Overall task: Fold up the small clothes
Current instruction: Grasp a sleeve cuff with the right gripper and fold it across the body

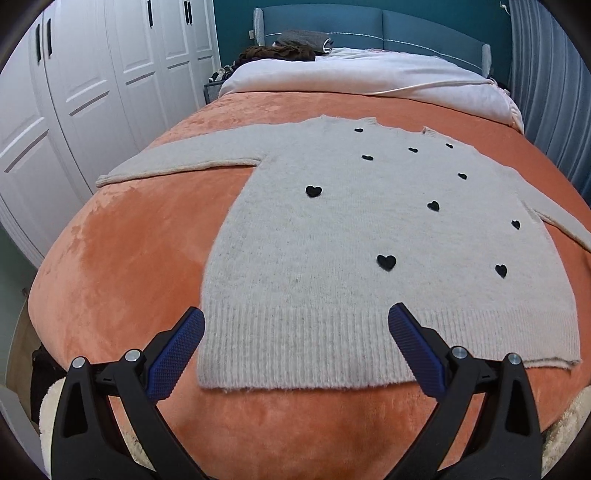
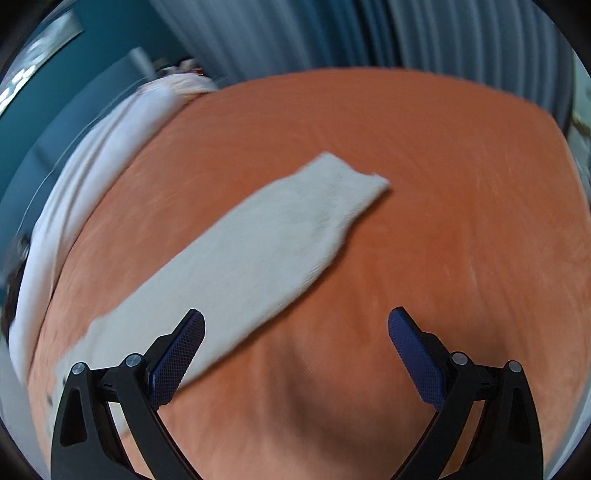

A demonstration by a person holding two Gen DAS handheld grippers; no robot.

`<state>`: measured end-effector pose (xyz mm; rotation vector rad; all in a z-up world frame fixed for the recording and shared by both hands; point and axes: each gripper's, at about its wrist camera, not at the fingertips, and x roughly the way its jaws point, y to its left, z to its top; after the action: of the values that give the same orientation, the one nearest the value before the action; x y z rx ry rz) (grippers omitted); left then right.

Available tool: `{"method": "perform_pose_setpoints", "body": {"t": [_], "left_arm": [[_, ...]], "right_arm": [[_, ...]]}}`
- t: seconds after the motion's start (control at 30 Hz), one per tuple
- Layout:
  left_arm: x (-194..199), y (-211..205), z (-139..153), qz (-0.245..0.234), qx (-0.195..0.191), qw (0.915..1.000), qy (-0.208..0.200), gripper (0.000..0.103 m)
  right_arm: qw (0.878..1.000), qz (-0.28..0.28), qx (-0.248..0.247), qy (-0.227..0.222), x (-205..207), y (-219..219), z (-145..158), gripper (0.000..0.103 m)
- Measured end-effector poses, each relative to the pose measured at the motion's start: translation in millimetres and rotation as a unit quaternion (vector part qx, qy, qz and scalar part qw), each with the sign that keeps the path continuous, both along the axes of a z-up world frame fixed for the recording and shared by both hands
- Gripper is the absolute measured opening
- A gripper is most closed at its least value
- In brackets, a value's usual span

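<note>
A: Left wrist view first. What lies under the left gripper?

B: A pale grey sweater with small black hearts, spread flat, front up, on an orange blanket that covers the bed. Ribbed hem nearest the camera, neckline at the far end. One sleeve stretches out flat to the left; the other runs off the frame at the right.

A: Jaw state?

B: Released, spread wide, nothing between them. The left blue pad is over bare blanket just beside the hem's corner; the right pad is over the hem itself. Whether either touches the cloth, I cannot tell.

A: Background?

B: White wardrobe doors along the left. A white duvet past the blanket, dark clothes heaped on it, then a blue headboard. Curtain on the right.

A: Right wrist view.

B: Blurred. The right gripper is over the blanket, jaws likewise wide apart and empty. A sweater sleeve lies flat on a diagonal, cuff at upper right, the rest running down to the lower left behind the left finger. The right finger is over bare blanket, well apart from the sleeve.

A: Edges?

B: White duvet along the left, grey-blue curtain across the top
</note>
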<state>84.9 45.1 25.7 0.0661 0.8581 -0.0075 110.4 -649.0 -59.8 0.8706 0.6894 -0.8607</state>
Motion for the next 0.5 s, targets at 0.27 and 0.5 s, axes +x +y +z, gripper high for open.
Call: {"method": "perform_pose_setpoints", "body": {"t": [0.27,0.5], "left_arm": [[36.7,-22.9,-8.4,-0.026,-0.012,0.9996,0.007,0.093],[70.3,-29.5,10.8,-0.038,-0.080,0.9960,-0.013,0.087]], "right_arm": [[0.998,-0.014,0.015,-0.053,27.7,-19.9,-8.0,0.009],[0.923,0.288,-0.122,-0.225,111.7,155.7,151.6,0.006]]}}
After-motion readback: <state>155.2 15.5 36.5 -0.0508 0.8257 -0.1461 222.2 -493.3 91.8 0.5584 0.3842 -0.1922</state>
